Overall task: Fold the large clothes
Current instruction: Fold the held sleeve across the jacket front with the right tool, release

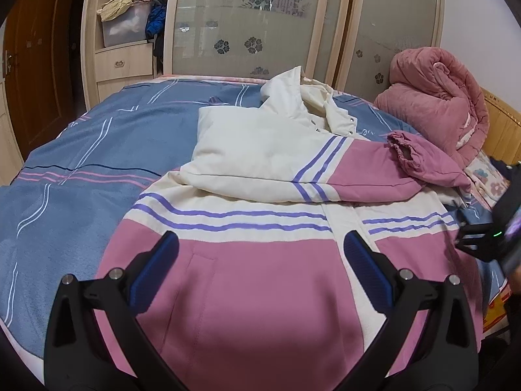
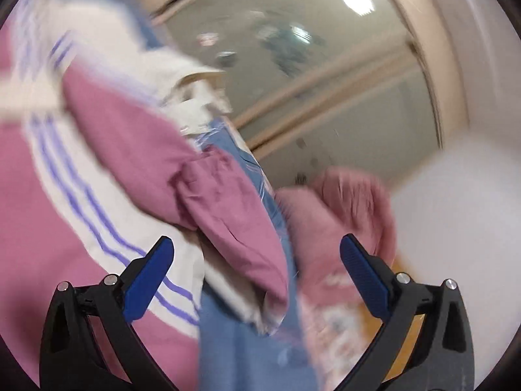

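Here you are holding both grippers wide over a half-folded jacket on the bed.

Your left gripper [image 1: 260, 260] is hovering with its fingers spread and nothing between them, above the pink lower part of the jacket [image 1: 254, 280]; the jacket is lying flat on the blue bedsheet [image 1: 91, 150], with one sleeve [image 1: 325, 169] lying folded across its chest and the cream hood [image 1: 293, 94] pointing towards the wardrobe [image 1: 247, 22]; your right gripper [image 2: 257, 260] is also standing spread and empty, tilted and blurred, with the sleeve's pink cuff [image 2: 228, 202] just ahead of it; a rolled pink quilt [image 1: 436, 97] is sitting by the headboard.
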Demonstrator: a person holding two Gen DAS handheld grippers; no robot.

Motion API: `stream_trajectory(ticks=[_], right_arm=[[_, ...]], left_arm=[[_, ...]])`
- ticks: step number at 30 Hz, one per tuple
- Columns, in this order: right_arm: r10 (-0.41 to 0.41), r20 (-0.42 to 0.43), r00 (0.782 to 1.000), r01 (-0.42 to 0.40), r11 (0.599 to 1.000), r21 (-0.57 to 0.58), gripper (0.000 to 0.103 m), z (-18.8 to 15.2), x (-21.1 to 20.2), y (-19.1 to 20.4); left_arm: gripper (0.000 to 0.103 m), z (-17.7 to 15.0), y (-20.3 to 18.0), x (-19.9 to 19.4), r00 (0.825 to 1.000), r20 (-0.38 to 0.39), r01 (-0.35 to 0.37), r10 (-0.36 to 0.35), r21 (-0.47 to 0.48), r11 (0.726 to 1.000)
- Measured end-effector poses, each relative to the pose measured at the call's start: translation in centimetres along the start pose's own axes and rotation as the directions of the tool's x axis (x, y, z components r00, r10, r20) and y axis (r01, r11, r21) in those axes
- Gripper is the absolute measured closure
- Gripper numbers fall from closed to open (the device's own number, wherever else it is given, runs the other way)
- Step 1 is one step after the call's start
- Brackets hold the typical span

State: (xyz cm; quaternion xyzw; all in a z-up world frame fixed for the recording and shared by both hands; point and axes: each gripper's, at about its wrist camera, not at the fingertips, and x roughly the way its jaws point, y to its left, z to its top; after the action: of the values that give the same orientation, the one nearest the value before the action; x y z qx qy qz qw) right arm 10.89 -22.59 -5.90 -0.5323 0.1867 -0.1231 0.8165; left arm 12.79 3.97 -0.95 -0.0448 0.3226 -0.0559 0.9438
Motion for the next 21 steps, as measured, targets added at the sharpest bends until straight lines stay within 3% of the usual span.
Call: stream_trajectory(ticks=[1, 3, 5, 7, 10, 12, 14, 17, 21], right_arm=[[-0.027, 0.008, 1.000, 0.027, 0.996, -0.090, 0.001, -0.2, 1.0, 0.9], [-0.005, -0.001, 1.000, 0.005, 0.984, -0.176, 0.011, -0.7, 2.9, 1.5], [0.024, -0.051, 0.998, -0.033, 0.981, -0.191, 0.029, -0.9, 5.2, 1.3], [0.034, -0.094, 0.995, -0.051, 0.980, -0.190, 0.036, -0.6, 7.2, 0.9], [0.042, -0.122, 0.992, -0.066, 0.978, -0.199, 0.038, -0.5, 8.5, 1.1], [0.052, -0.151, 0.987, -0.082, 0.977, -0.198, 0.050, -0.4, 9.8, 1.2], [0.088, -0.159, 0.983, -0.115, 0.979, -0.170, 0.081, -0.2, 10.3, 1.2], [0.126, -0.169, 0.978, -0.147, 0.982, -0.117, 0.094, -0.1, 10.6, 0.8], [0.140, -0.138, 0.980, -0.131, 0.989, 0.075, 0.097, 0.6, 9.6, -2.5]], left_arm=[[0.002, 0.0, 0.0, 0.0, 1.000, 0.000, 0.001, -0.001, -0.001, 1.000], [0.002, 0.1, 0.1, 0.0, 1.000, -0.002, 0.007, -0.007, -0.007, 1.000], [0.002, 0.1, 0.2, 0.0, 1.000, -0.002, 0.008, -0.008, -0.011, 1.000], [0.002, 0.2, 0.3, 0.0, 1.000, -0.003, 0.011, -0.011, -0.014, 1.000], [0.002, 0.3, 0.5, 0.1, 1.000, -0.007, 0.009, -0.009, -0.019, 1.000], [0.002, 0.3, 0.6, 0.2, 1.000, -0.008, 0.009, -0.009, -0.022, 1.000], [0.002, 0.4, 0.7, 0.3, 1.000, -0.010, 0.007, -0.008, -0.024, 1.000], [0.002, 0.4, 0.9, 0.3, 1.000, -0.009, 0.007, -0.007, -0.028, 1.000], [0.002, 0.5, 1.3, -0.1, 1.000, -0.004, 0.012, -0.013, -0.042, 0.999]])
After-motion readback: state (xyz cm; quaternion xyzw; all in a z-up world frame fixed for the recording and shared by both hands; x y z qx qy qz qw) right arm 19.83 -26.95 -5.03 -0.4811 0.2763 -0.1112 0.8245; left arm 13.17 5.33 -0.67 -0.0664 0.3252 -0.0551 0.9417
